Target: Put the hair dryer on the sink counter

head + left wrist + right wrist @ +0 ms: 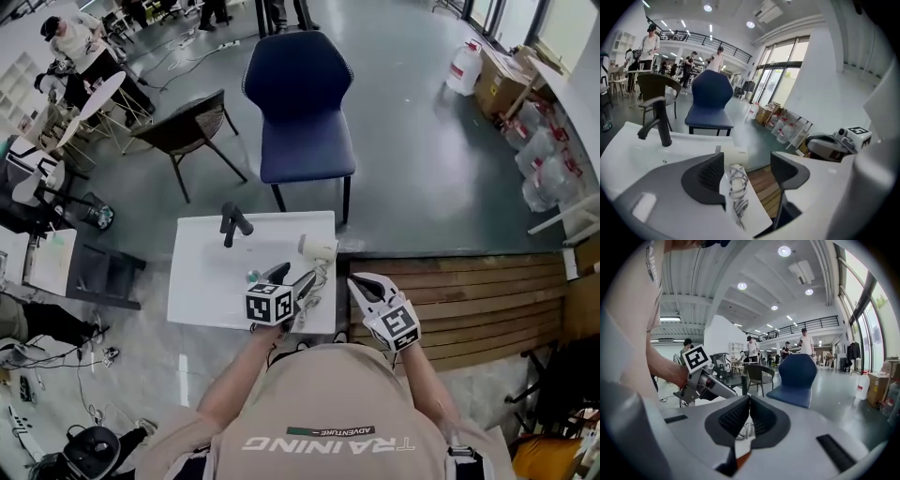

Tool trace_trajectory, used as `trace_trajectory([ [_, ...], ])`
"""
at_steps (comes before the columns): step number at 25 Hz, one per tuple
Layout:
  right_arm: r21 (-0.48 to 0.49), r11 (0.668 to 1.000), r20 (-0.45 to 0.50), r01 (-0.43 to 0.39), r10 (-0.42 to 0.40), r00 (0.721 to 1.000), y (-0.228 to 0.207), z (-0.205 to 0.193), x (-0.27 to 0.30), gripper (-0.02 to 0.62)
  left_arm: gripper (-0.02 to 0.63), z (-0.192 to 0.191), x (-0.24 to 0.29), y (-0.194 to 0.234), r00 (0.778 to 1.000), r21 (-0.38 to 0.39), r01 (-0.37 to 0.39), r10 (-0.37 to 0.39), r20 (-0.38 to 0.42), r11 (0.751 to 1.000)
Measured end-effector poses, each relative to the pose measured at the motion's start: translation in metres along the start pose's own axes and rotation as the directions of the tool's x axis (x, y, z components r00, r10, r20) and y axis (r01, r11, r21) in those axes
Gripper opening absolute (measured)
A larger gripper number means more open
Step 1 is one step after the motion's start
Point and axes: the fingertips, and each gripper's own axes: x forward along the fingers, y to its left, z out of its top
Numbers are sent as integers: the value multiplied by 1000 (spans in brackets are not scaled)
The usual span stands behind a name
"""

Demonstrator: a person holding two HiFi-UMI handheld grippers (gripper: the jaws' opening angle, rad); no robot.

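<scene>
A white hair dryer [317, 247] lies on the right edge of the white sink counter [202, 281], its coiled cord [320, 278] trailing toward me. In the left gripper view the hair dryer [735, 156] and cord [737, 187] lie between the open jaws. My left gripper [292, 277] hovers over the cord, holding nothing. My right gripper [368, 286] sits to the right over the wooden slats, with its jaws shut and nothing held. In the right gripper view the pads [736, 416] meet, and the left gripper [701, 376] shows beyond them.
A black faucet [232, 223] stands at the counter's back. A blue chair [302, 103] and a dark chair [187, 127] stand beyond the counter. Wooden slats [478, 300] run to the right. Boxes and plastic bottles [525, 94] sit far right.
</scene>
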Motion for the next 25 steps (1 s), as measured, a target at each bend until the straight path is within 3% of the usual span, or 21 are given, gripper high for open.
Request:
trace_trajectory([
  [6,-1,999,43,38,-38,998,-9,30,1,6,310,42,-56,0,977,172,-28,-10,215,985],
  [10,-6,998,71,70,-70,995,-21,52,-2,6,292,66,-89,-5,942,237,-52,-31,334,970],
  [12,-11,996,94,86,-84,992,-23,66,-3,5,211,82,-108,-3,917,264,-114,-2,400,958],
  [15,-3,994,139,112,-110,984,-19,84,-8,6,29,98,-133,-6,876,306,-189,20,481,933],
  [20,-24,993,187,114,-107,976,-4,110,-12,6,7,113,-168,-32,831,296,-95,-88,549,951],
  [22,-33,992,198,123,-114,973,-1,116,-12,6,8,118,-176,-40,823,333,-107,-104,559,937],
  [25,-28,992,218,125,-116,969,6,123,-16,6,8,114,-184,-50,828,407,-112,-141,543,907],
])
